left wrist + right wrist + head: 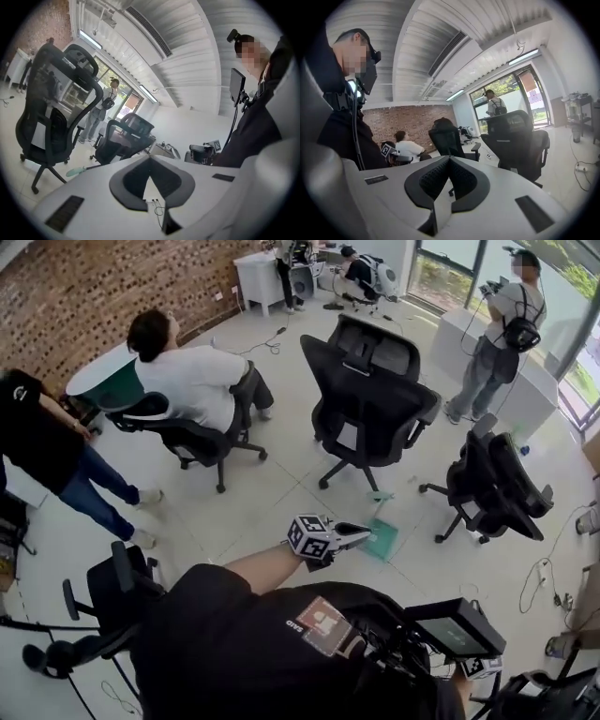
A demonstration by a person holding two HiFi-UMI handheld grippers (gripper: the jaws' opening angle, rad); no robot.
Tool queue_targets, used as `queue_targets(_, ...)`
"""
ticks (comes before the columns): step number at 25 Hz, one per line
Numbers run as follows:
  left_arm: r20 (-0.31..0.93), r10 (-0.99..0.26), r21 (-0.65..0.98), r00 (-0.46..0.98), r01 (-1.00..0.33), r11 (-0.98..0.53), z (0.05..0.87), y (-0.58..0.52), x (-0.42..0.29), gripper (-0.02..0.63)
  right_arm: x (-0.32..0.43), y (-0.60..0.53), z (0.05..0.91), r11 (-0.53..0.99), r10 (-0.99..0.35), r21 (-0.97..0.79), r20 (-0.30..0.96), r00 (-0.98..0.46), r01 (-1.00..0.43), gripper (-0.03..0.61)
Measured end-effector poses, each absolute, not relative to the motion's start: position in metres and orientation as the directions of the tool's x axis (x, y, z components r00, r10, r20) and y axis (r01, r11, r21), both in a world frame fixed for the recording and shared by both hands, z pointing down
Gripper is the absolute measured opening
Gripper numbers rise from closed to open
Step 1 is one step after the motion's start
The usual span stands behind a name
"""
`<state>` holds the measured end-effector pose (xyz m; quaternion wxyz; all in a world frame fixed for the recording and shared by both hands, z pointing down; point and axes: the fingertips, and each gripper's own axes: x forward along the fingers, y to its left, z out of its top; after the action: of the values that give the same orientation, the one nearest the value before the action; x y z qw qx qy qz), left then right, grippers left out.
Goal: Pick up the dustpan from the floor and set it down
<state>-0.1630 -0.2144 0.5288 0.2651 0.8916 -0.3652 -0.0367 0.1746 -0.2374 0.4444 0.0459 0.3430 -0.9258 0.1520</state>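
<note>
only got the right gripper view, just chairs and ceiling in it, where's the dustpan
observer: the head view shows the flat teal plastic dustpan lying on the pale tiled floor, between the middle black mesh office chair and the right-hand black office chair.
operator: left one got hold of it
observer: no, the left gripper has its tongs shut with nothing between them.
operator: how near is it
observer: apart. in the left gripper view the dustpan sits down on the floor, off to the left of the tongs, untouched.
</note>
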Motion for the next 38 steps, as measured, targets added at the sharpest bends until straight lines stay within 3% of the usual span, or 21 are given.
queue_targets(4, 0.189, -0.743, 0.51, 0.642, -0.711, -0.484, 0.518, -0.245, -0.111, 0.02, 0.194, -0.326, 0.451, 0.799, -0.519, -0.249, 0.172, -0.837, -0.547, 0.009)
queue_targets(10, 0.357, -0.772, 0.438, 0.526, -0.824, -0.359, 0.578, -0.351, -0.109, 0.023, 0.227, -0.427, 0.48, 0.851, -0.424, -0.263, 0.17, -0.89, -0.455, 0.009)
queue_targets(13, 0.475, -0.712, 0.375, 0.517, -0.851, -0.367, 0.629, -0.4, -0.117, 0.027, 0.238, -0.457, 0.51, 0.832, -0.437, -0.279, 0.202, -0.877, -0.479, 0.009)
queue_targets(20, 0.674, -0.496, 0.383, 0.547, -0.834, -0.397, 0.789, -0.561, -0.208, 0.238, 0.18, -0.53, 0.583, 0.73, -0.528, -0.275, 0.355, -0.772, -0.626, 0.009)
queue_targets(23, 0.743, -0.401, 0.343, 0.536, -0.82, -0.459, 0.842, -0.61, -0.23, 0.3, 0.158, -0.55, 0.604, 0.678, -0.566, -0.293, 0.378, -0.733, -0.675, 0.009)
queue_targets(32, 0.862, -0.156, 0.321, 0.482, -0.759, -0.567, 0.959, -0.681, -0.221, 0.319, 0.134, -0.617, 0.657, 0.628, -0.592, -0.3, 0.414, -0.692, -0.718, 0.009)
queue_targets(38, 0.896, -0.089, 0.308, 0.435, -0.754, -0.581, 1.003, -0.687, -0.203, 0.319, 0.15, -0.64, 0.686, 0.621, -0.58, -0.32, 0.426, -0.695, -0.715, 0.009)
